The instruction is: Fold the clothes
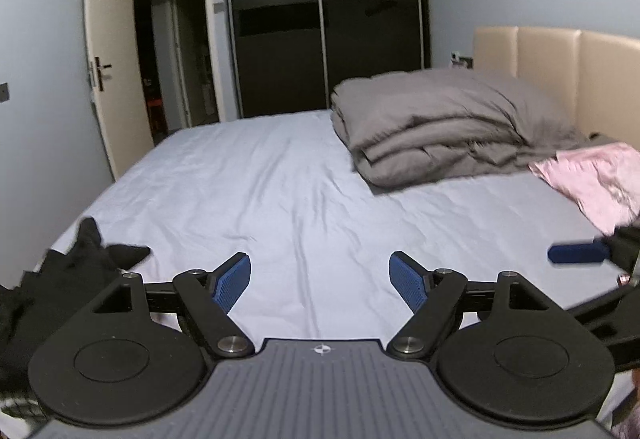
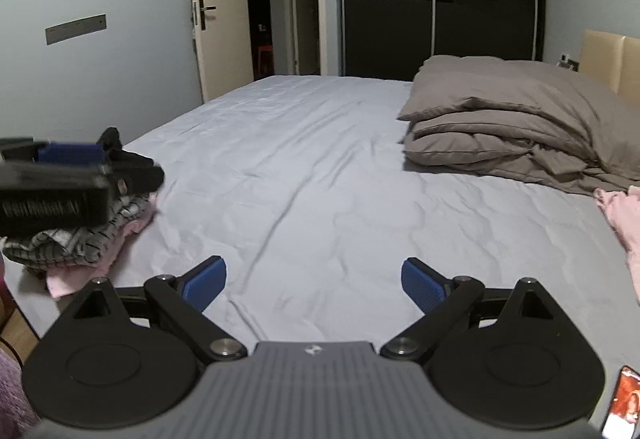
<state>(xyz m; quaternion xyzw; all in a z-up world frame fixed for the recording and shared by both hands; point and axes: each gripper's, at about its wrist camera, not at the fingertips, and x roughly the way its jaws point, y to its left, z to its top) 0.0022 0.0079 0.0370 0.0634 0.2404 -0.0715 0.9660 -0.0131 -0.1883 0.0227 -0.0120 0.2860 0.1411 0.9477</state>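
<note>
Bed (image 1: 280, 179) w/ pale sheet fills most of both views; landmark for the rest. Grey duvet (image 1: 440, 127), folded in a thick stack, sits on bed at head end, just in front of beige headboard (image 1: 560, 59). Dark sliding wardrobe (image 1: 320, 19) stands beyond far side of bed, open door (image 1: 108, 51) beside it.

Clothes: pile of clothes (image 2: 80, 235) at foot-end corner of bed, near edge – black piece on top, grey striped one under, pink at bottom. Pink garment (image 1: 592, 179) lies loose on bed just beside duvet, toward near edge.

Left tool (image 1: 320, 281) hovers over bare sheet at near edge of bed, blue pads wide apart, nothing between them. Right tool (image 2: 314, 285) likewise above bare sheet, pads spread, empty. Neither touches any clothing. Each tool's blue tip shows at edge of the other's view, blurred.

Phone (image 2: 624, 403), screen lit, at near edge of bed by right tool.
</note>
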